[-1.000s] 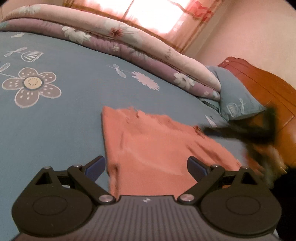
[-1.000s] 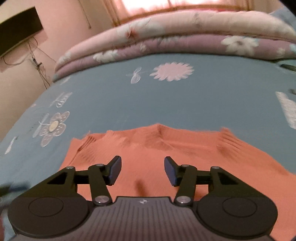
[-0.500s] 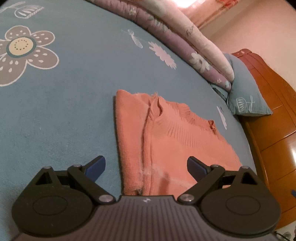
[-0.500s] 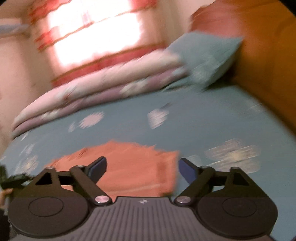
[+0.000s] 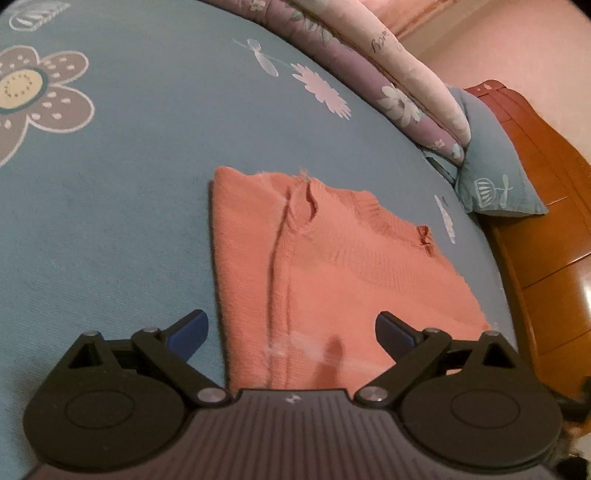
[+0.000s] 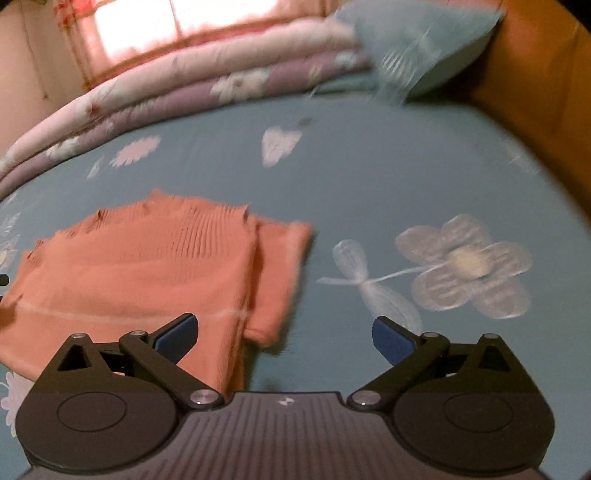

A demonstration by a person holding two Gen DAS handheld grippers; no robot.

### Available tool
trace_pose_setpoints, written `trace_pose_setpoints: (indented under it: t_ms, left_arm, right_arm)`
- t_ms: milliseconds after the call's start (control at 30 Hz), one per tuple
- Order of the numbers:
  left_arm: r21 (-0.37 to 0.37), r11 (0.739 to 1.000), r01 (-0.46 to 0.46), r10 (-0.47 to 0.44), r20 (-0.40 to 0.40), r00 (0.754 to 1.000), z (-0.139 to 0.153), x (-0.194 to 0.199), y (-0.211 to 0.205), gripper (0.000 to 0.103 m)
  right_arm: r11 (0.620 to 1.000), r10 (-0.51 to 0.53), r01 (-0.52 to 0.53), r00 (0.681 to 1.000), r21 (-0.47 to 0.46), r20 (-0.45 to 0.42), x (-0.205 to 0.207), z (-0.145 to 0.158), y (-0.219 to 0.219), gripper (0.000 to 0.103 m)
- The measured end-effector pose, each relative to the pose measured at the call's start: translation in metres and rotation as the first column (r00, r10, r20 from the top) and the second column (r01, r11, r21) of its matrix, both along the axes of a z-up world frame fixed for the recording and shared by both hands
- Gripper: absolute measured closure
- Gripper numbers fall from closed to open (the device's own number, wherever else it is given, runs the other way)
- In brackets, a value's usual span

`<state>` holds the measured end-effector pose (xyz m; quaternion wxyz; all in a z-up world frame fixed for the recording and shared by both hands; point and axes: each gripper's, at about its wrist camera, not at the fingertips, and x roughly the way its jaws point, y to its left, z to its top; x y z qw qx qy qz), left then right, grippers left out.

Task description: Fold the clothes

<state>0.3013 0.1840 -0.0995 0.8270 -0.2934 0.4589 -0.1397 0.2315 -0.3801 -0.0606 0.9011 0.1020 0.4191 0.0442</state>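
Left gripper [image 5: 291,332]: jaws spread wide, holding nothing, above the near edge of the sweater.
Right gripper [image 6: 284,336]: jaws opening, nothing pinched between them.
Folded orange knitted sweater [image 5: 332,266]: flat on the blue flower-printed bedsheet [image 5: 129,203], near the blue pillow [image 5: 491,162].

Dim room, warm pinkish cast over both views. Main light source: window [image 6: 184,26] behind curtains, blown out to near white in right wrist view. Left wrist view sharp; small glare patch on wooden headboard [image 5: 585,291] at right edge. Soft shadow on orange sweater [image 5: 332,280] near the frame's bottom. Right wrist view smeared by motion blur, worst on pillow [image 6: 417,40] and bedsheet [image 6: 369,177] flowers. Strong fisheye bending; dark vignette in corners.
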Motion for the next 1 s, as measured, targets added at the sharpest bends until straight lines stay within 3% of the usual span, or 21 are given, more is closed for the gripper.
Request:
trace_pose_setpoints:
  t_ms: [133, 233, 333, 567, 667, 767, 1000]
  left_arm:
    - [-0.073, 0.997, 0.008, -0.008, -0.001, 1.000, -0.007, 0.000, 0.004, 0.006]
    - [-0.160, 0.987, -0.020, 0.020, -0.007, 1.000, -0.015, 0.004, 0.012, 0.006]
    - [-0.216, 0.976, -0.035, 0.034, -0.012, 0.999, -0.020, 0.010, 0.017, 0.006]
    - [-0.209, 0.978, -0.016, 0.016, -0.001, 1.000, -0.022, 0.036, 0.003, 0.004]
    - [-0.243, 0.970, 0.001, 0.002, 0.014, 1.000, -0.026, 0.044, 0.003, 0.004]
    - [-0.275, 0.961, 0.038, -0.028, 0.041, 0.999, -0.028, 0.035, 0.006, 0.004]
    - [-0.366, 0.926, 0.094, -0.067, 0.084, 0.994, -0.032, 0.012, 0.014, 0.004]
  right_arm:
    - [0.967, -0.025, 0.027, 1.000, 0.255, -0.011, 0.027, -0.033, -0.019, 0.001]
    - [0.932, -0.022, 0.034, 0.999, 0.360, -0.036, 0.044, -0.053, -0.028, 0.000]
    - [0.912, -0.009, 0.012, 1.000, 0.409, -0.009, 0.054, -0.060, -0.025, 0.000]
    - [0.868, -0.018, 0.002, 0.999, 0.496, 0.028, 0.089, -0.068, -0.015, 0.000]
    - [0.847, -0.032, 0.007, 0.999, 0.531, 0.038, 0.098, -0.070, -0.016, 0.000]
    - [0.827, -0.023, -0.004, 0.999, 0.562, 0.041, 0.088, -0.073, -0.022, 0.000]
    - [0.791, 0.104, -0.105, 0.994, 0.603, 0.037, 0.032, -0.073, -0.021, 0.000]
